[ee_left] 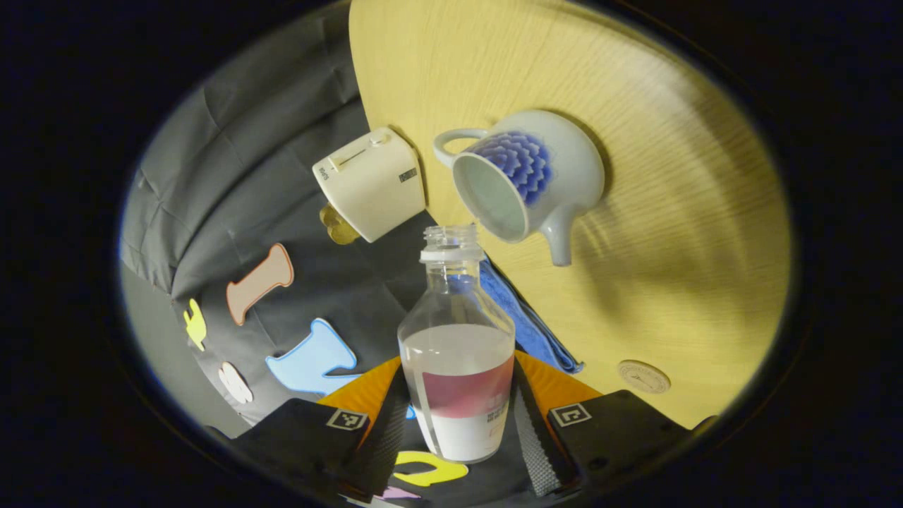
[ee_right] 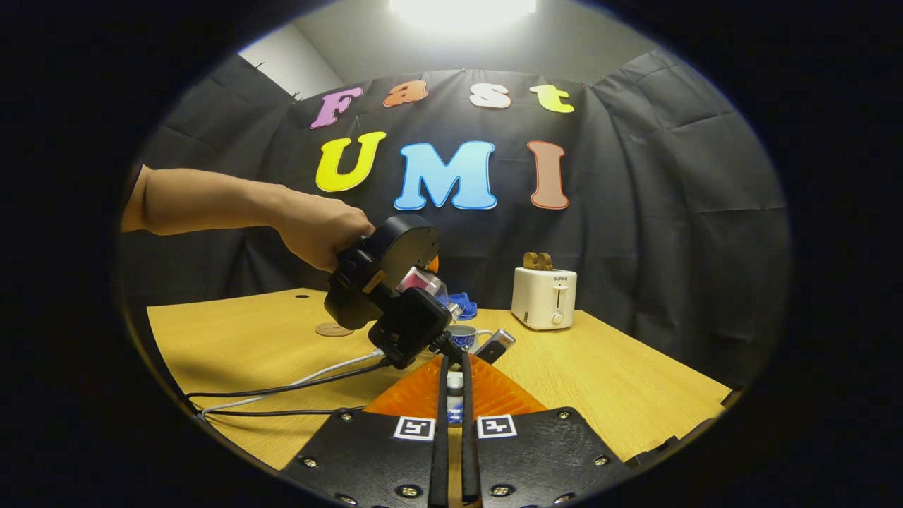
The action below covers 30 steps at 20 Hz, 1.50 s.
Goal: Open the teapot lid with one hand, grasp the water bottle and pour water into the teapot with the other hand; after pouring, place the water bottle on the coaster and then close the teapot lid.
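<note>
- Left gripper: both fingers press the sides of the water bottle, tipped toward the teapot; bottle has no cap and is partly full of clear water.
- Teapot sits on the wooden table, mouth open, no lid on it, bottle neck just beside its rim.
- Right gripper: fingers nearly together, with something small and white-blue pinched between them (likely the lid, too small to be sure).
- In the right gripper view the teapot is mostly hidden behind the left gripper and the hand holding it; the bottle is barely visible.
- Count: one bottle, one teapot, one coaster, one toaster, one blue cloth.
- Coaster lies bare, apart from the teapot.
- Cables trail across the table in the right gripper view.
</note>
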Available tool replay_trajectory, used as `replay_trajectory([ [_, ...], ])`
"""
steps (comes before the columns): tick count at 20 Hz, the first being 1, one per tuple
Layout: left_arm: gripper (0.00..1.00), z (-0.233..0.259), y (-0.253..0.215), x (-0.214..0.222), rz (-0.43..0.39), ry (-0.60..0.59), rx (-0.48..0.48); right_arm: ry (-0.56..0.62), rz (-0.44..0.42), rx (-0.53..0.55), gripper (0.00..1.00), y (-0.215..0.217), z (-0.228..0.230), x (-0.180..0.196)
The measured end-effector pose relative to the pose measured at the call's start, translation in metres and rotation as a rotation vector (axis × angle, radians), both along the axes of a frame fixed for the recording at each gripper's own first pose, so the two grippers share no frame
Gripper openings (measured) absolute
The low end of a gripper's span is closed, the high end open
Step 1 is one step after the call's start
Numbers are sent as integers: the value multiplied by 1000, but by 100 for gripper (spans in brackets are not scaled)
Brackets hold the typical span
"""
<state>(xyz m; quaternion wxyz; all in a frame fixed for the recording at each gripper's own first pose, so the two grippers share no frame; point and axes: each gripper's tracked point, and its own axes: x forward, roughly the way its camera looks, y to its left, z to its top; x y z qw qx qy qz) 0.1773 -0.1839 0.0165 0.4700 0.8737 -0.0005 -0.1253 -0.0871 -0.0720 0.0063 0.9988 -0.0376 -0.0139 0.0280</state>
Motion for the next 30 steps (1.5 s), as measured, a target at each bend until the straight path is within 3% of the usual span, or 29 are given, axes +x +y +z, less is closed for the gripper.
replay_trajectory([
  [6, 86, -2, -3, -1, -21, 11, -50, -8, -1, -8, 7, 1, 3, -1],
  [11, 87, -8, 7, -3, -17, 70, -263, -43, -6, 6, 7, -1, 16, -5],
  [18, 87, -11, 68, -9, 84, 147, -834, -82, 5, 16, 7, 5, 36, -6],
  [25, 86, 22, 165, -21, 132, 187, -1636, -42, 37, -24, 7, 24, 32, 20],
  [30, 86, 10, 207, -19, 170, 204, -1890, -6, 88, -11, 7, 43, 24, 41],
])
